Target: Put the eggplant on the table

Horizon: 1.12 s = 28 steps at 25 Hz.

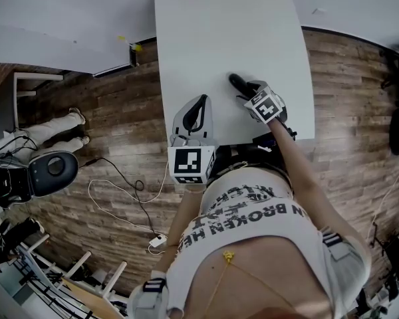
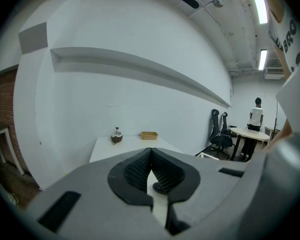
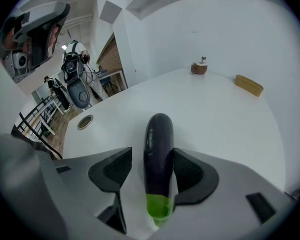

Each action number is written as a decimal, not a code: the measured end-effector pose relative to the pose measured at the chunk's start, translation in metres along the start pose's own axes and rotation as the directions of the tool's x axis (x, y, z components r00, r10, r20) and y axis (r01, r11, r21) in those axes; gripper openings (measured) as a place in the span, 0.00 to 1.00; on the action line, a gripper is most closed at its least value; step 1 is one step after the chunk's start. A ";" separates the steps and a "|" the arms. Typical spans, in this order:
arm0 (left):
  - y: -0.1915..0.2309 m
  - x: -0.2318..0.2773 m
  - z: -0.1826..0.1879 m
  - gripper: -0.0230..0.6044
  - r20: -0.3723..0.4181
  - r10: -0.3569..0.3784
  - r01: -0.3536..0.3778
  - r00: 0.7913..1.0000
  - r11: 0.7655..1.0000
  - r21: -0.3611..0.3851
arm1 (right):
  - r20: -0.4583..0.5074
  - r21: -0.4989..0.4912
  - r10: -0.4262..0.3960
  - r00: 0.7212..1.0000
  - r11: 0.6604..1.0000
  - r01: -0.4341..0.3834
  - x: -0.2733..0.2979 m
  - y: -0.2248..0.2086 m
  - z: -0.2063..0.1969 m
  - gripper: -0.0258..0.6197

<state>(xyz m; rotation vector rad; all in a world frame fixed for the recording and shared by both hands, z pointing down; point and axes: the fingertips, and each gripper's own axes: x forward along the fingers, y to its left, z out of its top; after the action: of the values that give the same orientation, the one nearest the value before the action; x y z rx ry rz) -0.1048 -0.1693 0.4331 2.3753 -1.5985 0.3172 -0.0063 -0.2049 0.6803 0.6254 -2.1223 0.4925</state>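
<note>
Between the jaws of the right claw (image 3: 152,153) lies the eggplant (image 3: 158,159), flat on the white bench (image 3: 215,114). Its green stem end points back toward the claw's body and its dark rounded tip reaches out past the jaw tips. The claw is spread. The pad on the view's left stands clear of the eggplant, with a strip of bench showing between them. The pad on the view's right sits close against the skin, and whether it touches I cannot tell. In the head view the right claw (image 1: 247,90) slopes down onto the bench (image 1: 219,38), and the eggplant (image 1: 238,82) pokes out ahead of it.

Far ahead of the right claw, at the bench's other end, stands a small round brown object (image 3: 199,67) with a stem on top. A low yellow tray (image 3: 249,85) lies to the right of it. Off to the claw's left a round grommet hole (image 3: 84,121) is set in the bench top.

The left claw (image 1: 199,102) hangs to the left of the right one, nearer the person, over the bench's near edge. In its own view the left claw (image 2: 150,151) has its jaws pressed together at the tips with nothing between them. Well ahead of it are the same brown object (image 2: 116,135) and tray (image 2: 149,135). Off to its right, away from the bench, are dark office chairs (image 2: 220,131) and a standing person (image 2: 256,115). Wooden floor (image 1: 100,111) surrounds the bench.
</note>
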 end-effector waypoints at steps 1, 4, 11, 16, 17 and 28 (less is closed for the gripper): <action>-0.001 0.000 0.000 0.02 0.001 -0.001 0.001 1.000 1.000 0.001 | 0.002 0.002 -0.001 1.000 1.000 0.001 0.000 -0.001 0.000 0.41; -0.003 0.001 0.004 0.02 0.006 0.000 0.000 1.000 1.000 -0.002 | 0.008 0.007 -0.006 1.000 1.000 0.006 -0.003 -0.003 0.000 0.42; -0.004 -0.002 0.004 0.02 0.010 -0.003 0.003 1.000 1.000 0.003 | 0.008 0.004 -0.023 1.000 1.000 0.023 -0.005 -0.005 -0.001 0.42; -0.005 -0.003 0.002 0.02 0.002 -0.012 0.012 1.000 1.000 0.004 | 0.010 0.003 -0.026 1.000 1.000 0.026 -0.009 -0.005 0.001 0.42; -0.005 -0.003 0.002 0.02 0.001 -0.012 0.012 1.000 1.000 0.004 | 0.009 0.002 -0.026 1.000 1.000 0.026 -0.009 -0.004 0.001 0.43; -0.005 -0.004 -0.004 0.02 -0.018 -0.014 0.014 1.000 1.000 0.003 | 0.010 -0.004 -0.022 1.000 1.000 0.022 -0.012 -0.003 0.001 0.43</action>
<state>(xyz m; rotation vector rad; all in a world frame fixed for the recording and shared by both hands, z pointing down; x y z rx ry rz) -0.1016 -0.1625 0.4350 2.3784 -1.5740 0.3374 0.0014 -0.2043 0.6703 0.6493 -2.1232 0.4742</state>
